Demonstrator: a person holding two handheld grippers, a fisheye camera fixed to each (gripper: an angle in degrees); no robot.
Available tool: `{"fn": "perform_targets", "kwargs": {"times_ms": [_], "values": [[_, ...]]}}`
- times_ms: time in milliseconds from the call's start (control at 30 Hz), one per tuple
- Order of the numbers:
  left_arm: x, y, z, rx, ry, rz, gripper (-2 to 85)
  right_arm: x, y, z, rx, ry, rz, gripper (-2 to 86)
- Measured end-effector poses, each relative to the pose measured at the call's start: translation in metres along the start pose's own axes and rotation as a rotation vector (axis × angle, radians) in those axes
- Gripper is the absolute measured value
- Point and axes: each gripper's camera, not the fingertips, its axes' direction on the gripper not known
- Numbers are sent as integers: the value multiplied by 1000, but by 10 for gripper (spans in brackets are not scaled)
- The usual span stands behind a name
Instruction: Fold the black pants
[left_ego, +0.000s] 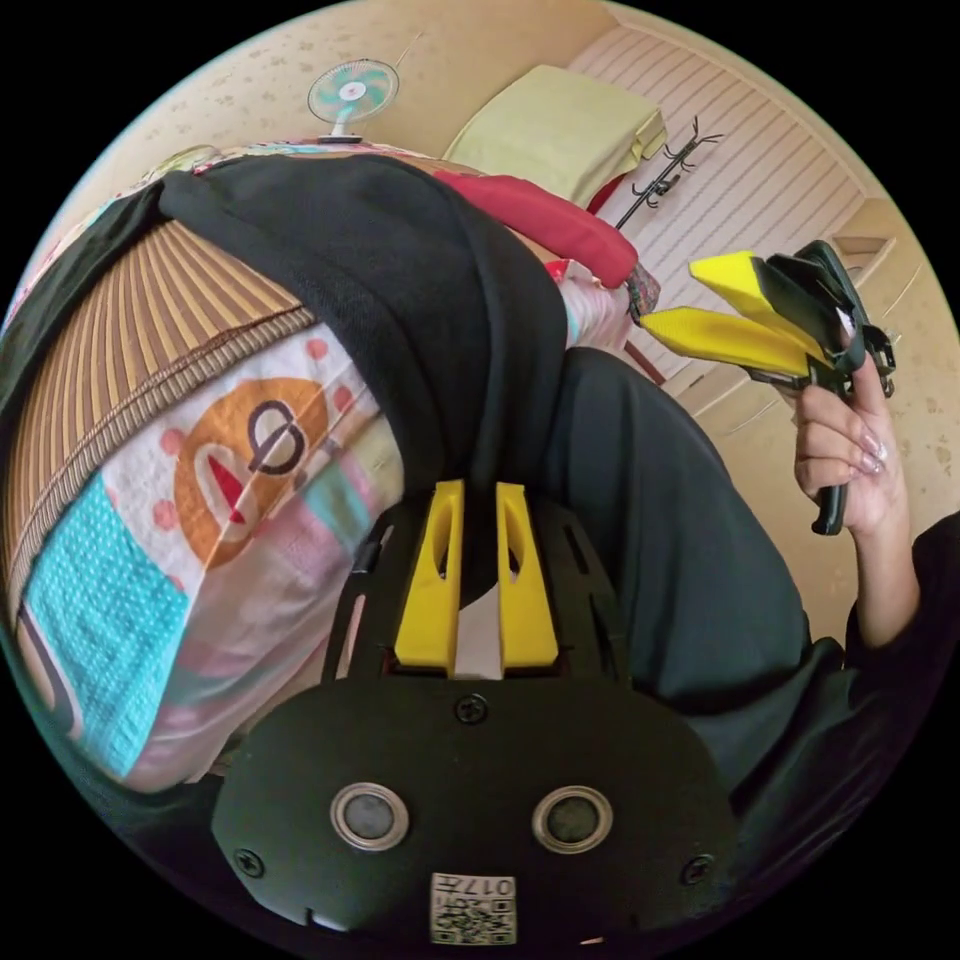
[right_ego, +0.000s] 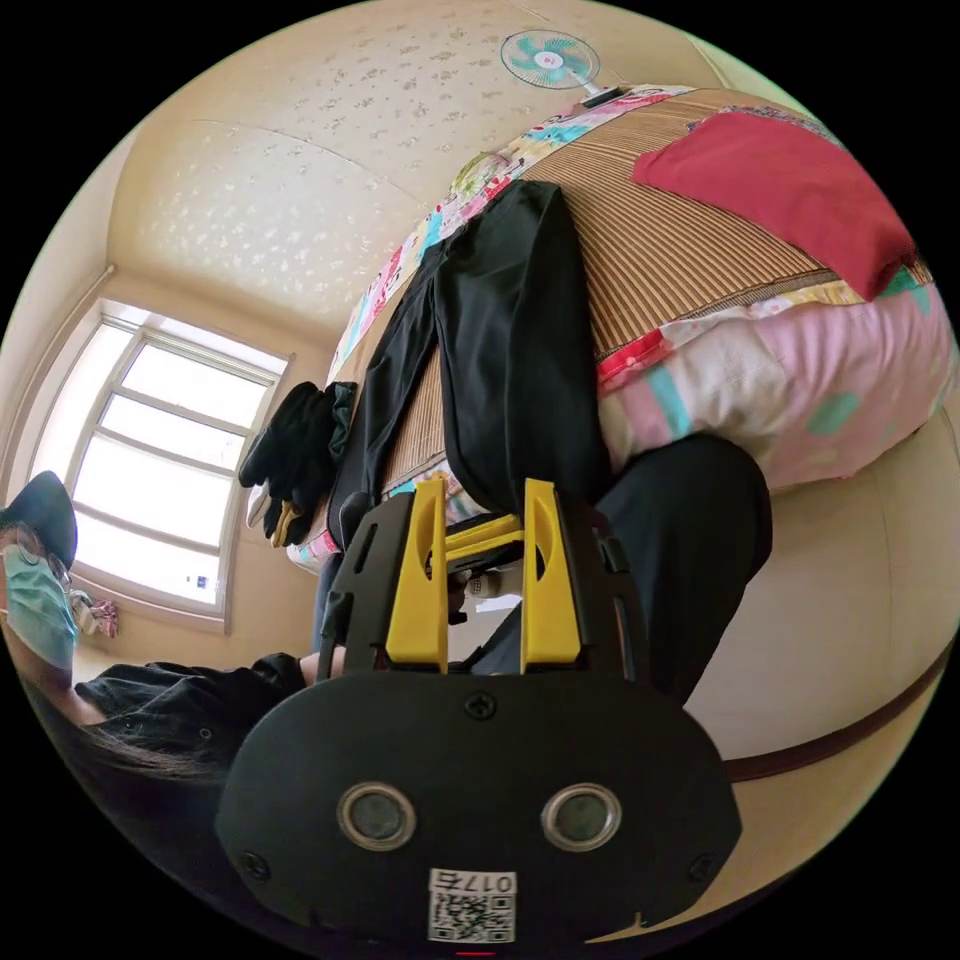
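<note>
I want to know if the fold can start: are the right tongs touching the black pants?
Apart. The left gripper view shows the right tongs open in the air beside the black pants.

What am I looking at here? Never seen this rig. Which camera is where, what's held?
No robot here: a person holds a two-jaw gripper in each hand, each carrying a fisheye camera.

Left gripper view: the left gripper has its yellow jaws nearly together on the hem of the black pants. The right gripper is held up in a hand, jaws open, holding nothing.

Right gripper view: the right gripper frames the pants, which lie lengthwise across a woven mat on the bed. A red pillow lies on the mat too.
</note>
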Motion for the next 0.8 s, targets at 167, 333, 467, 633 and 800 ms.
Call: {"fn": "perform_targets", "kwargs": {"times_ms": [167,333,467,633,800], "values": [[-12,2,6,-63,104,-4,50,18,10,-16,12,-20,28,121],[-17,16,-33,-39,382,75,0,10,-30,-31,38,-34,-10,127],[8,28,-114,81,361,203,-5,-20,-140,-28,-26,118,-101,148],[23,41,-165,231,310,181,-6,-55,-279,32,-133,270,-144,175],[7,52,-187,330,450,113,-6,-45,-362,103,-209,480,-39,172]]}}
